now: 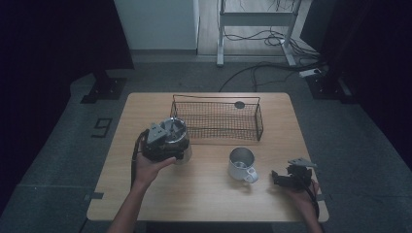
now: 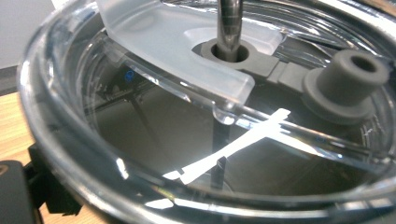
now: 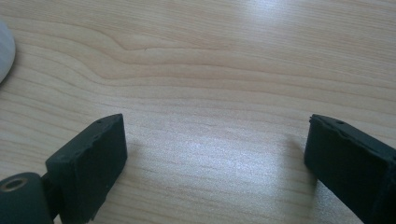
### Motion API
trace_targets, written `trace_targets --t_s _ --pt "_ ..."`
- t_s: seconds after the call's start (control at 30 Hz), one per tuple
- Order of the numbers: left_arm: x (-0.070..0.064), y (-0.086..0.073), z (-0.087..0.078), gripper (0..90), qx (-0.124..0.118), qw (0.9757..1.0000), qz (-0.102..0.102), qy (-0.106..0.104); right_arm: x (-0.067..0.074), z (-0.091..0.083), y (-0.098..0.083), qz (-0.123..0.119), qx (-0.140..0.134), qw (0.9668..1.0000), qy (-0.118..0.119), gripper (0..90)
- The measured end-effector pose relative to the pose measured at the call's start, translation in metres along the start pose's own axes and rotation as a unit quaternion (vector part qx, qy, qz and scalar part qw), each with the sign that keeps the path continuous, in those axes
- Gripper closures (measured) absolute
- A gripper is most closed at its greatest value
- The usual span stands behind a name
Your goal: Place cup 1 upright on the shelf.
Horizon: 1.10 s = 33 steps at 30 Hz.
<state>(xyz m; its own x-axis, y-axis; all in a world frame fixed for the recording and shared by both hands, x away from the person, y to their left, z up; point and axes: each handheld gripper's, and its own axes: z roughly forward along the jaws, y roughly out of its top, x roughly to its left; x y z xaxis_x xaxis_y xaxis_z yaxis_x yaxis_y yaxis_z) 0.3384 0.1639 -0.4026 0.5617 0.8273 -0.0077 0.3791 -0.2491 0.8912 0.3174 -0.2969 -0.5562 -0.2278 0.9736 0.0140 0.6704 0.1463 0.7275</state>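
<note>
On the wooden bench [image 1: 204, 170] we count one wire basket [image 1: 217, 118], one white mug [image 1: 242, 164] and one clear tumbler [image 1: 176, 141] with a lid and a metal straw. The basket lies with its long axis across the bench, along the far edge. A dark round mark [image 1: 239, 104] sits on the bench behind it. The mug stands upright right of centre, mouth up, its handle turned toward the near right.

The left gripper [image 1: 163, 141] is at the tumbler, left of the basket's near corner; we cannot tell whether its jaws are closed on it. In the left gripper view we look close down on the clear lid [image 2: 154, 51], with the straw [image 2: 229, 23] passing through a grey grommet and a second grey plug [image 2: 348, 84] beside it.

The right gripper [image 1: 284, 178] rests low at the near right, just right of the mug, jaws spread wide over bare wood.

On the floor left of the bench we read a marking like "9" [image 1: 101, 127].
</note>
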Motion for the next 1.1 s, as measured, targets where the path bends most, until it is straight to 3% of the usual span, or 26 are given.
trace_targets --t_s 1.1 --pt "0.008 0.026 0.011 3.9 -0.004 0.9999 -0.005 0.013 0.0 0.0 0.0 0.002 0.0 1.0 -0.001 5.9"
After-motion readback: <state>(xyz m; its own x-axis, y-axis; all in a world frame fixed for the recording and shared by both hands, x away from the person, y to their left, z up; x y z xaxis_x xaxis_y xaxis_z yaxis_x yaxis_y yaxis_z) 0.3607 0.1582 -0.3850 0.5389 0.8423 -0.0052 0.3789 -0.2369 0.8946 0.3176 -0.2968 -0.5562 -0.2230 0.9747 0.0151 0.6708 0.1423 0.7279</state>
